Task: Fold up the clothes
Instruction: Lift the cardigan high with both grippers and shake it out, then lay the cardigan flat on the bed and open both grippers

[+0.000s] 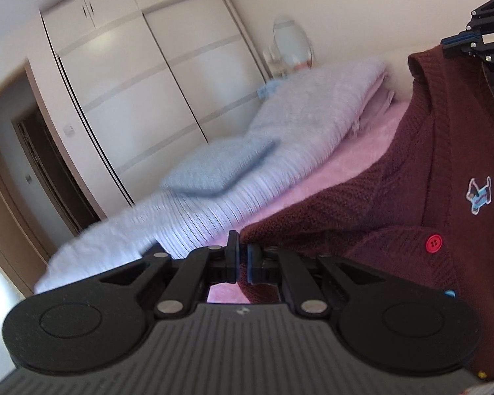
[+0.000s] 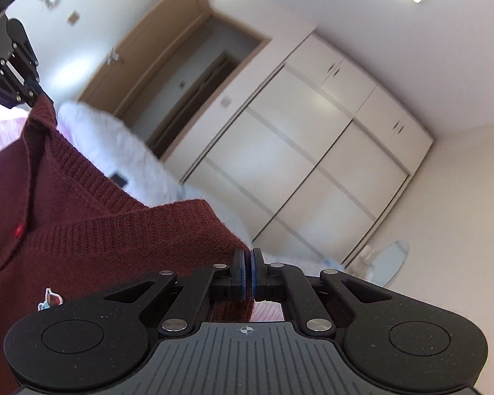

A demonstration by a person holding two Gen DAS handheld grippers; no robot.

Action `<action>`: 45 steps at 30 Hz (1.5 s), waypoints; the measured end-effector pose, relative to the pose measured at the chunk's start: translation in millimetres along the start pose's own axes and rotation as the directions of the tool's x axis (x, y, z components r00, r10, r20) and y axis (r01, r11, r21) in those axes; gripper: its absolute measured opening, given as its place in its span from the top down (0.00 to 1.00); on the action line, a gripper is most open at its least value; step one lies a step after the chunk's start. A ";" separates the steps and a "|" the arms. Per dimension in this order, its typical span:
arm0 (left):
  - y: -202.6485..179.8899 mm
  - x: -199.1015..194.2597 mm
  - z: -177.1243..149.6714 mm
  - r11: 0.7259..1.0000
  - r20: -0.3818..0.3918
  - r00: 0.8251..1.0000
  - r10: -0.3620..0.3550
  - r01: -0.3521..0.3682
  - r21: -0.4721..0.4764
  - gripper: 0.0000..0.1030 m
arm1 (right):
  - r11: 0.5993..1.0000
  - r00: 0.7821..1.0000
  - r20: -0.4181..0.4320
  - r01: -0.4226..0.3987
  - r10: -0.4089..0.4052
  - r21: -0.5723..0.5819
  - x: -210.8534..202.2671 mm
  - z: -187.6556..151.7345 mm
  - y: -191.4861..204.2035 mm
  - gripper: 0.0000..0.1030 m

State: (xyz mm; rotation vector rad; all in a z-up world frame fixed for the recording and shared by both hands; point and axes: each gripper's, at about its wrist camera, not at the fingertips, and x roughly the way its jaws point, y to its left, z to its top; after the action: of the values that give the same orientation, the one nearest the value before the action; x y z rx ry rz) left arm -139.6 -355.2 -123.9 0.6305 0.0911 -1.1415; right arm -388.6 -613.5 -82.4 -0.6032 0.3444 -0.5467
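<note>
One maroon knit cardigan [image 1: 428, 177] hangs stretched between two grippers, raised above a bed covered in pink plush bedding [image 1: 316, 181]. The left gripper [image 1: 242, 256] has its jaws drawn narrow on a shoulder edge of the knit, and the right gripper [image 2: 248, 275] has its blue-padded jaws pressed together on the opposite shoulder edge, with the ribbed V-neck band running between the two. In the left wrist view the cardigan shows one red four-hole button [image 1: 434, 243] and one small embroidered dog patch [image 1: 478, 196] in light blue and white; the same patch appears in the right wrist view low on the left. One further small blue spot near the placket may be a second button, but it is too cut off to tell. On the bed lie one white fluffy blanket [image 1: 299, 112] folded in a heap and one pale blue pillow [image 1: 214, 168] resting on it. Behind stands one cream wardrobe [image 1: 131, 79] with two sliding doors and two pairs of small upper doors, beside one open wooden doorway [image 2: 181, 75]. One oval mirror [image 1: 291, 44] stands in the corner. No writing is legible.
</note>
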 end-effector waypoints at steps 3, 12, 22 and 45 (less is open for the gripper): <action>0.4 118.1 -34.5 0.994 -0.116 0.992 -0.048 0.037 -0.099 0.92 | 0.999 0.996 -0.083 -0.033 0.033 0.002 106.8 -50.7 11.9 0.98; -7.6 227.1 -143.0 0.975 -0.336 0.935 -0.117 0.043 -0.218 0.80 | 0.985 0.939 -0.310 -0.114 0.150 0.132 230.7 -159.2 46.9 0.97; -68.5 105.8 -132.1 0.938 -0.268 0.911 -0.312 0.252 -0.237 0.77 | 0.870 0.878 -0.337 -0.156 0.339 0.467 63.8 -167.8 40.3 0.96; -223.2 319.8 -34.4 0.805 -0.246 0.783 -0.571 0.593 0.019 0.72 | 0.689 0.795 -0.276 -0.230 0.540 0.687 44.7 -211.2 66.1 1.00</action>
State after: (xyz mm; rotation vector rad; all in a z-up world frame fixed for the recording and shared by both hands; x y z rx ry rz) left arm -186.6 -658.2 -367.2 0.8516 0.4619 -1.6792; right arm -423.8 -686.4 -293.2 0.2816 0.6935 -0.3346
